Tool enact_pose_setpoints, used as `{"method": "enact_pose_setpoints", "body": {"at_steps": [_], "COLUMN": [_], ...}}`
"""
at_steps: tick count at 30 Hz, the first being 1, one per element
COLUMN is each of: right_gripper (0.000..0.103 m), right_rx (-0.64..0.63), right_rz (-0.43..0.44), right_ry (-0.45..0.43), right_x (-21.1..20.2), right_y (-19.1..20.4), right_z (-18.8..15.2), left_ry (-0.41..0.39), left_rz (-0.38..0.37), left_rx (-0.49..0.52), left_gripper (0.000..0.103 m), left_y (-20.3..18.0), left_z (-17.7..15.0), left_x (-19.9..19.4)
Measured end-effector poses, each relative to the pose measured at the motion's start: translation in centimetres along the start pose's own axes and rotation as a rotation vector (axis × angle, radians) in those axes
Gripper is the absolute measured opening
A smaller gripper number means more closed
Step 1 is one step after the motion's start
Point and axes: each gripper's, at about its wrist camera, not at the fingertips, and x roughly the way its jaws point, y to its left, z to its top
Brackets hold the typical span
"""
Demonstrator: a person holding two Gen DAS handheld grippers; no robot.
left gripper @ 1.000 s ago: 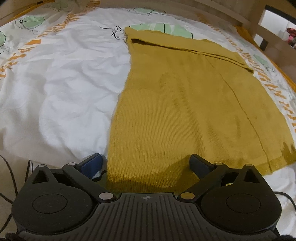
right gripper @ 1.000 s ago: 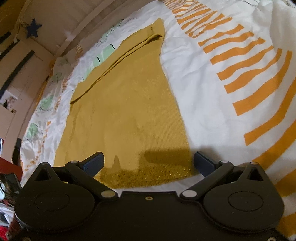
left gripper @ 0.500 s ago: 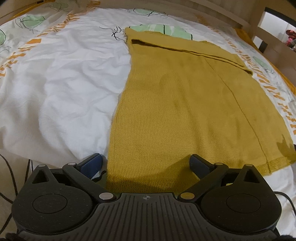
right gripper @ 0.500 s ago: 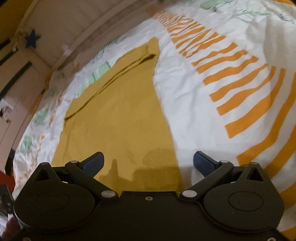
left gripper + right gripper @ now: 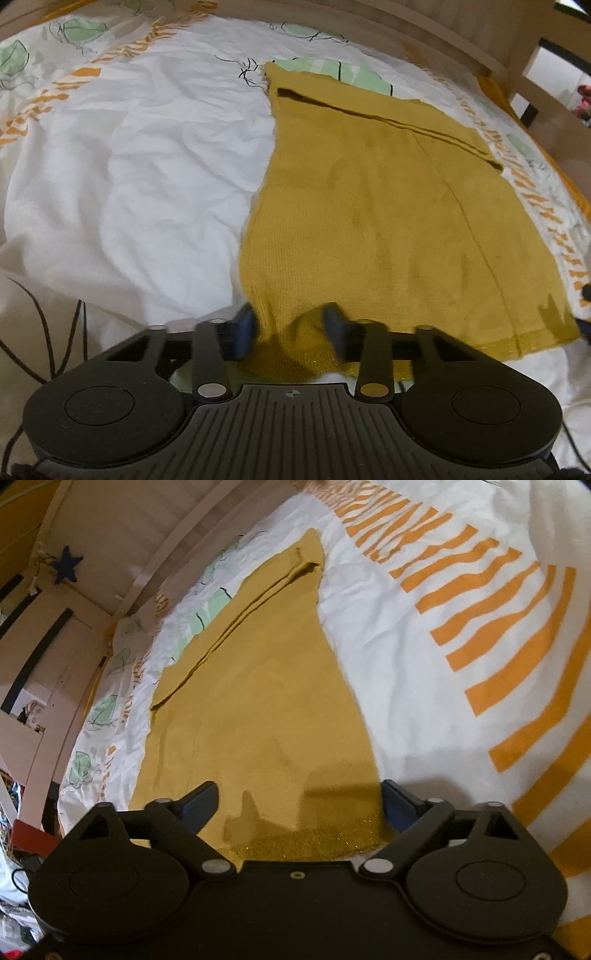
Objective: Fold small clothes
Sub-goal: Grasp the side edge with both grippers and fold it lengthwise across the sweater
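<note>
A mustard knitted garment [image 5: 369, 221] lies flat on the bed, its far end folded over into a band. At the near left corner of its hem, my left gripper [image 5: 290, 326] has its jaws closing, and the fabric is bunched up into a ridge between the pads. In the right wrist view the same garment [image 5: 258, 701] stretches away from me. There my right gripper [image 5: 299, 801] straddles the near right corner of the hem. Its jaws are wide and just starting to close, and the cloth lies flat between them, unpinched.
The bed cover [image 5: 129, 166] is white and wrinkled, with orange stripes [image 5: 498, 627] and green leaf prints. A wooden bed rail [image 5: 480, 40] runs along the far side. A blue star [image 5: 66, 568] hangs on the wall at the far left.
The left jaws have closed in from fully wide and gathered the hem corner into a ridge. The right jaws have narrowed slightly. Neither hand has shifted much.
</note>
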Motion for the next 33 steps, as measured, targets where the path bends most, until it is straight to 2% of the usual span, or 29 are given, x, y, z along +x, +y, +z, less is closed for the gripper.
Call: {"method": "enact_pose_setpoints", "body": {"at_steps": [2,3,4,5,9,13,16,22,33], "right_gripper": [0.067,0.060,0.039,0.014,0.013,0.013,0.013,0.013,0.013], "right_rx": [0.035,0.052,0.066,0.075,0.041,0.032,0.037,0.016,0.003], "right_rz": [0.002,-0.004,-0.019,-0.039,-0.035,0.065,0.131,0.202,0.225], "right_ry": [0.016,0.023,0.027,0.034,0.020,-0.031,-0.074,-0.146,-0.235], "right_x": [0.0,0.0,0.0,0.2,-0.2,-1.4,-2.1,-3.3,-2.0], "right_y": [-0.4,-0.6,-0.8,-0.9,-0.1,0.9,1.7,3.5,5.3], "right_z": [0.1,0.1,0.0,0.0,-0.2,0.5,1.5,4.6,11.6], "left_ry": [0.000,-0.002,-0.003,-0.005,-0.031,-0.090,-0.141,-0.225,-0.325], "left_rz": [-0.012,-0.019,-0.025,-0.024,-0.037,-0.071,-0.077,-0.114,-0.116], "left_rx": [-0.010,-0.014,-0.017,-0.022,-0.059,-0.107,-0.103,-0.114,-0.140], "left_gripper": [0.019,0.015,0.011,0.008,0.005,0.005,0.005,0.005,0.005], "left_y": [0.0,0.0,0.1,0.1,0.2,0.2,-0.3,-1.3,-1.8], "left_z": [0.0,0.0,0.0,0.1,0.3,1.5,2.9,7.0,14.3], "left_x": [-0.1,-0.2,-0.2,-0.3,-0.8,-2.1,-3.4,-4.9,-3.8]}}
